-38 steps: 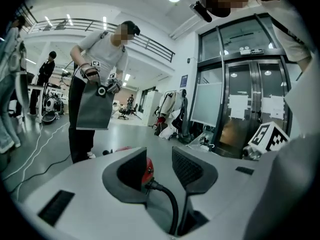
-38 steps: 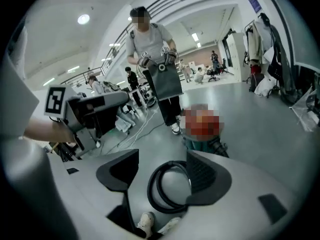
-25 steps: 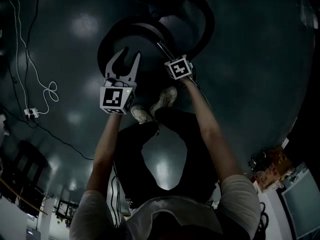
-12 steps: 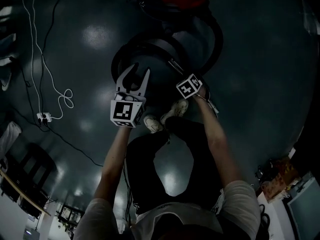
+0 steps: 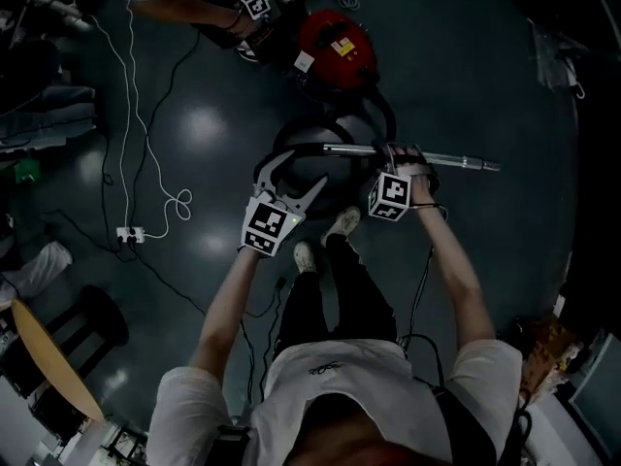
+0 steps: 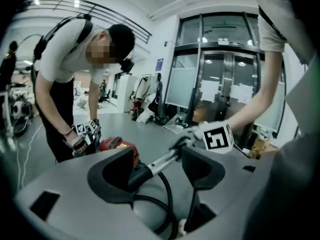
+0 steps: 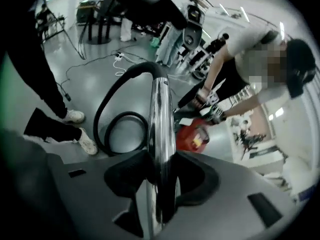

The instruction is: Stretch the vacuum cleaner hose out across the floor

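Clamps right gripper (image 7: 160,179), newly closed, on smooth chrome wand (image 7: 161,114), lifted level above glossy floor (image 5: 505,85) (low by the shoes (image 5: 342,223) before); spreads left gripper (image 6: 157,166) wide, just opened, on nothing; leaves black hose (image 7: 132,70) looped beside red canister (image 5: 335,47).

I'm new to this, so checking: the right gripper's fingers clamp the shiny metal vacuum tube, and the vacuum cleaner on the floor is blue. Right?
No: the vacuum cleaner is red, not blue, as the head view shows. The right gripper does clamp its fingers on the shiny metal vacuum tube.
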{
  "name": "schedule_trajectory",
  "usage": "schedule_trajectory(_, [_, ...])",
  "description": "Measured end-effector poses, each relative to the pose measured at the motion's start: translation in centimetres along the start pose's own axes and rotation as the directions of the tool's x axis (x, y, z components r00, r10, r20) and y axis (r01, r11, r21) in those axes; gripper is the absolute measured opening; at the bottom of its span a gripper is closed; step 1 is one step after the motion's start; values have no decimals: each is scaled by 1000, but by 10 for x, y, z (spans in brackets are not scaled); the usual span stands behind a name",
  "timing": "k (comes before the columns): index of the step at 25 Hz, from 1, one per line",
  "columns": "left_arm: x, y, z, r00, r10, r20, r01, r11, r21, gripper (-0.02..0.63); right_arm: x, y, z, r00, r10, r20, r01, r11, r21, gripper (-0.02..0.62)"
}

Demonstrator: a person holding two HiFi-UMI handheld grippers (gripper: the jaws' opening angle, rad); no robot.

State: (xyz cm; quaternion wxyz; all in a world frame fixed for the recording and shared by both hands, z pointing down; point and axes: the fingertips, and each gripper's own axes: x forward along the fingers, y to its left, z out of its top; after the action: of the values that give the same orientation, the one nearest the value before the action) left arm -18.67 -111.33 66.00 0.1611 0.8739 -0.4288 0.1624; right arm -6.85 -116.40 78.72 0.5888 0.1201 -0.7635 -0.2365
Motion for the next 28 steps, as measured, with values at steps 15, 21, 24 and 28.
schedule_trajectory(15, [-247, -151, 64, 863, -452, -226, 501, 823, 269, 308, -382, -10, 264, 908, -243, 342, 417, 605, -679, 183])
schedule_trajectory(21, [-343, -235, 35, 722, -682, -115, 691, 719, 77, 181, -445, 69, 305, 901, -278, 331, 429, 472, -771, 184])
schedule_trajectory(24, [-375, -261, 23, 713, -701, -13, 700, 713, -31, 163, -462, 103, 321, 901, -262, 344, 431, 464, -774, 184])
schedule_trajectory(28, [-405, -304, 13, 706, -689, 160, 708, 681, -187, 152, -489, 141, 331, 877, -254, 408, 481, 476, -737, 194])
